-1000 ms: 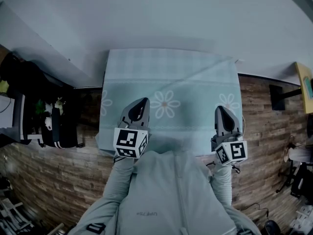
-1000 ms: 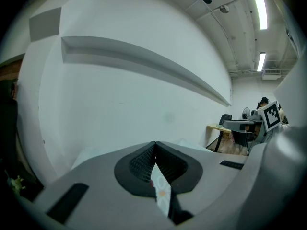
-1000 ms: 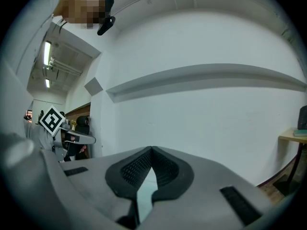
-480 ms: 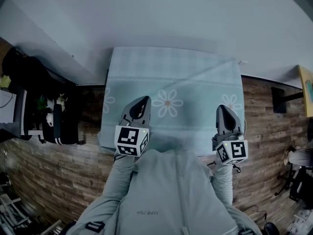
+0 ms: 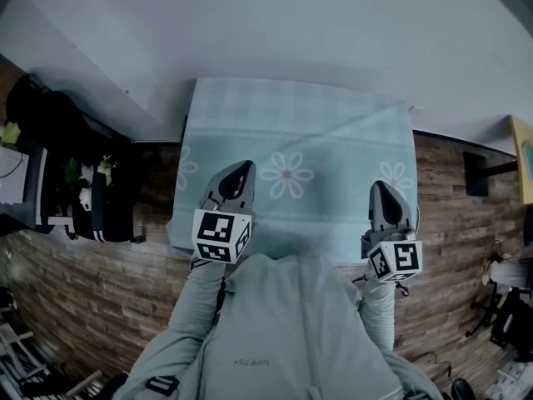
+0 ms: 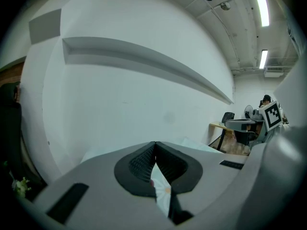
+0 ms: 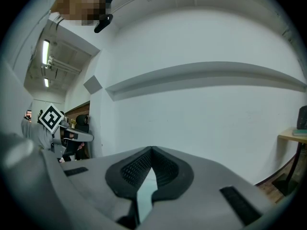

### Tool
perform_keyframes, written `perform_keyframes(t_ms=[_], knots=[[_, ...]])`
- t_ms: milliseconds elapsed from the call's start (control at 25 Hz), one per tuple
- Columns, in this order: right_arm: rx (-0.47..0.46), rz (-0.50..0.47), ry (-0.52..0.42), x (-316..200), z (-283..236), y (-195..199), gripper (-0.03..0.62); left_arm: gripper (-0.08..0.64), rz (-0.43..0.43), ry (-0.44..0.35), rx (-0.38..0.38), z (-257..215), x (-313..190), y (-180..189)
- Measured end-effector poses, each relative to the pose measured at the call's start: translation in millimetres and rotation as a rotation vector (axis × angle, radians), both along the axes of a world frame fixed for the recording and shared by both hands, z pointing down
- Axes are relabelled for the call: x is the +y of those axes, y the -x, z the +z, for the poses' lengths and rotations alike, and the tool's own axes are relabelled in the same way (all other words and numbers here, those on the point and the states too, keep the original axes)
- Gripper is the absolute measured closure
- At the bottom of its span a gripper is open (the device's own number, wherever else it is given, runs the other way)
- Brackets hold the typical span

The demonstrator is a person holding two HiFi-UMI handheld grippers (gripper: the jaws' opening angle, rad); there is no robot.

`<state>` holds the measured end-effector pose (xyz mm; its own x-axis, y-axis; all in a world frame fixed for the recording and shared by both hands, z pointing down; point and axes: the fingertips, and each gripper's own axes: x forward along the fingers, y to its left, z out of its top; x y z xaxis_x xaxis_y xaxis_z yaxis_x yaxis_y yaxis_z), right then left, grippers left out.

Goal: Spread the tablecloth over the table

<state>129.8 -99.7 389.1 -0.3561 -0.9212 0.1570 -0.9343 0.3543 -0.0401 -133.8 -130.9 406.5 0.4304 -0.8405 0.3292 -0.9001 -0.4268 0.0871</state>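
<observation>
Both jaw pairs read closed tip to tip for me, nothing pinched: left gripper (image 5: 244,167), right gripper (image 5: 380,186). Tablecloth (image 5: 316,132) lies flat below and ahead of both. Its long axis runs crosswise to them, near hem under the gripper bodies.

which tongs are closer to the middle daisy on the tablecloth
Left. The left tongs sit just left of the middle daisy, almost beside it in the head view. The right tongs are farther off to its right, near the right edge of the tablecloth.
</observation>
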Motion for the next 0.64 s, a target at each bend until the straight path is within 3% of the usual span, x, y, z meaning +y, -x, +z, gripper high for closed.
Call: perform_keyframes(t_ms=[440,640], knots=[[-0.006,0.005,-0.004,3.7,0.5,-6.5,0.571,0.534,0.028,0.014,0.034,-3.1,-0.1,8.6],[-0.007,-0.005,-0.017,3.6,-3.2,-6.0,0.571,0.534,0.042,-0.018,0.039,-9.8,-1.9,6.1]])
